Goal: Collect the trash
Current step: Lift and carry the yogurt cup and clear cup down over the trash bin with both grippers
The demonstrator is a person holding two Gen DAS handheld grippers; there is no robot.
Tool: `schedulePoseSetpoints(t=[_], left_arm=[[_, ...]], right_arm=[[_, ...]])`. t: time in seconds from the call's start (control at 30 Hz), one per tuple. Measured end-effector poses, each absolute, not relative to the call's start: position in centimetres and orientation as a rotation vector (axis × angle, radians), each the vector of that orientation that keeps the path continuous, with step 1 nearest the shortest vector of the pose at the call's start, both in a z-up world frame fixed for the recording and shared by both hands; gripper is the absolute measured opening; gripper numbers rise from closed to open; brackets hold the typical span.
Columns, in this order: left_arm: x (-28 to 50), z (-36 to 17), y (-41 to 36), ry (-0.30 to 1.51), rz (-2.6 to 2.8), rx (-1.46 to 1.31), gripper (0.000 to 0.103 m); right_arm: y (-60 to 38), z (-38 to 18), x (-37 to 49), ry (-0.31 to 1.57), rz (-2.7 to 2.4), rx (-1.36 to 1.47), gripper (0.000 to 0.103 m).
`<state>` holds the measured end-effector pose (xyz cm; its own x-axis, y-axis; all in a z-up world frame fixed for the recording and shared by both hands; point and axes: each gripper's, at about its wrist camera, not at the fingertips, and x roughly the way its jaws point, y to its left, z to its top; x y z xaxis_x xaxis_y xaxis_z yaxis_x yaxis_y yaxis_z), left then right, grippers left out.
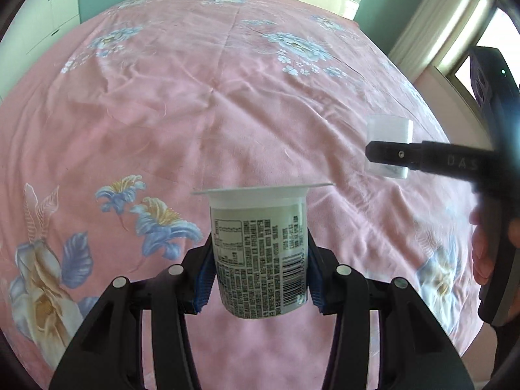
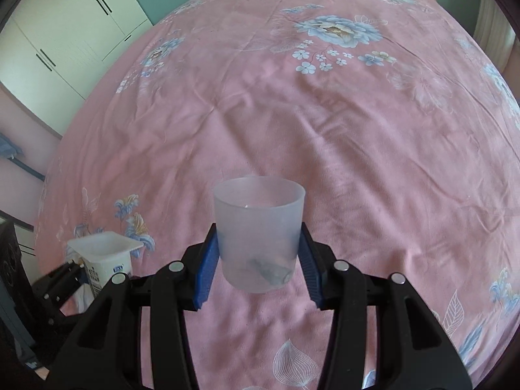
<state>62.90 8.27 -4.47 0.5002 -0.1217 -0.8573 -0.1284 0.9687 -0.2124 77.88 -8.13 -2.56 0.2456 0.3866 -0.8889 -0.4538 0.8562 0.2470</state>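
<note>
1. The left gripper (image 1: 258, 279) is clamping its blue pads on the lower sides of a white plastic yogurt cup (image 1: 260, 253) with a printed label, holding it upright above the pink floral bedsheet (image 1: 195, 113).
2. The right gripper (image 2: 260, 273) is squeezing a frosted translucent plastic cup (image 2: 258, 237) between its blue pads, upright, clear of the sheet.
3. Something small and grey is lying in that cup's bottom; what it is cannot be told.
4. In the left view, the right gripper is showing at the right edge with a person's hand (image 1: 484, 253) gripping its handle.
5. White wardrobe doors (image 2: 65, 42) are standing beyond the bed.
</note>
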Motion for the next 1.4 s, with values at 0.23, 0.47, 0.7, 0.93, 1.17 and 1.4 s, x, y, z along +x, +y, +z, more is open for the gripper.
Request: schedulePoseSetpoints(t=[0.23, 0.47, 0.7, 0.93, 1.17, 1.4], left_arm=[[58.6, -5.1, 9.0, 1.021, -0.068, -0.108, 0.05], [52.1, -4.1, 7.9, 0.951, -0.116, -0.009, 0.05], [42.9, 2.0, 7.8, 0.897, -0.094, -0.009, 0.05], [33.0, 9.7, 6.4, 0.811, -0.066, 0.019, 0.05], [24.8, 15.7, 5.1, 0.696, -0.068, 0.029, 0.05], [19.0, 18.8, 3.7, 0.624, -0.075, 0.08, 0.05]], right_arm=[[-8.4, -4.8, 70.3, 1.091, 0.602, -0.156, 0.048], [-7.9, -3.8, 62.3, 0.99, 0.601, -0.242, 0.048], [-9.1, 3.3, 52.1, 0.901, 0.575, -0.274, 0.048], [-11.1, 11.1, 40.0, 0.808, 0.592, -0.293, 0.048], [-13.0, 17.7, 30.2, 0.685, 0.579, -0.344, 0.048], [-15.2, 21.9, 23.1, 0.588, 0.57, -0.346, 0.048]])
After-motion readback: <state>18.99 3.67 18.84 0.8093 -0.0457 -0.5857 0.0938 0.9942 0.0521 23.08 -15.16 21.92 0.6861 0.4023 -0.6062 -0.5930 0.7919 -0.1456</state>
